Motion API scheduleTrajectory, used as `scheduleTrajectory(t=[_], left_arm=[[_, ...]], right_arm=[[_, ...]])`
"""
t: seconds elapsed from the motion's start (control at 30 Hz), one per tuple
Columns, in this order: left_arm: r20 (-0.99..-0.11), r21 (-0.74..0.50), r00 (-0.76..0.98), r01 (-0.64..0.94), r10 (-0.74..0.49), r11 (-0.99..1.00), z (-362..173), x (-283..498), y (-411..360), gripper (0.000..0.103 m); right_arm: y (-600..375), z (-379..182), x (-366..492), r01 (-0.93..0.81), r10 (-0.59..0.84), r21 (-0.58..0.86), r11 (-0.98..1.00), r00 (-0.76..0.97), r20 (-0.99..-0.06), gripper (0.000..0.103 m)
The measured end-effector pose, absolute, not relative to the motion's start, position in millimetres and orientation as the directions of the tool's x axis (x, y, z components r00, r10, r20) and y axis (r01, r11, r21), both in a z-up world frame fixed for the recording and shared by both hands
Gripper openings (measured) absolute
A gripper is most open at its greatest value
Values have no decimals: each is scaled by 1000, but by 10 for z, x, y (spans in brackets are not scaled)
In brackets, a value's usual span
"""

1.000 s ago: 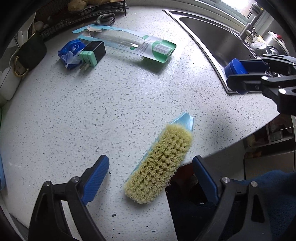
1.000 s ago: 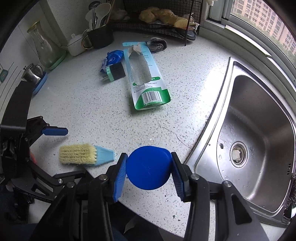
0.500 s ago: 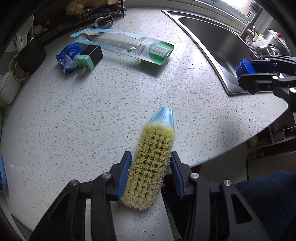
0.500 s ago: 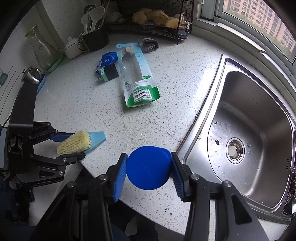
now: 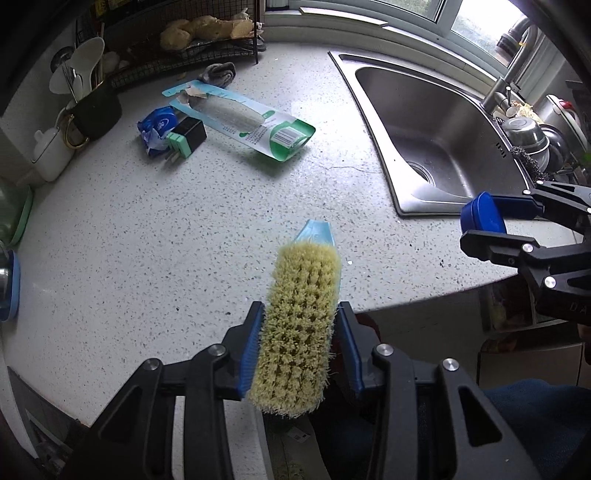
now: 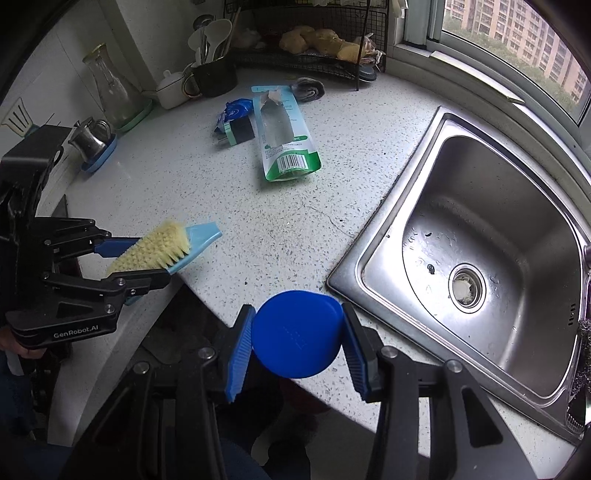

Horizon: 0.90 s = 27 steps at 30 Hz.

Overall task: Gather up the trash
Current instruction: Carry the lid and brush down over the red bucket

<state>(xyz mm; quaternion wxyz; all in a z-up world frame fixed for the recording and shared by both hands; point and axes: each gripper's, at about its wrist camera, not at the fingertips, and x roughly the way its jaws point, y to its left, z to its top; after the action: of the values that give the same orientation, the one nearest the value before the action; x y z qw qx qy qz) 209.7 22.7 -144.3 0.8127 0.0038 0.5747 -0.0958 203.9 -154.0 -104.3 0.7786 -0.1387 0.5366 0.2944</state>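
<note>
Both pickups look done: the left tool, jaws just closed, clamps the scrub brush above the counter edge, the right tool pinches a blue cap, and next comes carrying them to a bin, unseen, leaving the torn blister pack at 11 o'clock.

counter: white speckled | sink: steel, right | window: daylight, towers outside | wall: white
</note>
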Motion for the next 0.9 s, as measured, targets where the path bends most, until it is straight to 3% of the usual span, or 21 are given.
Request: scheduleTrajectory(t=[0.47,0.9], left_arm=[[-929,-96,354,63,-112,993,-1319,1112,-459,37],[-958,-108,265,21,-109,994,-1971,622,-760,37]], right_arm=[[-2116,-1007,1291,-693,374,125,710,220,-901,43],[-2305,-1673,929,-700,373,183,691,128,-919,43]])
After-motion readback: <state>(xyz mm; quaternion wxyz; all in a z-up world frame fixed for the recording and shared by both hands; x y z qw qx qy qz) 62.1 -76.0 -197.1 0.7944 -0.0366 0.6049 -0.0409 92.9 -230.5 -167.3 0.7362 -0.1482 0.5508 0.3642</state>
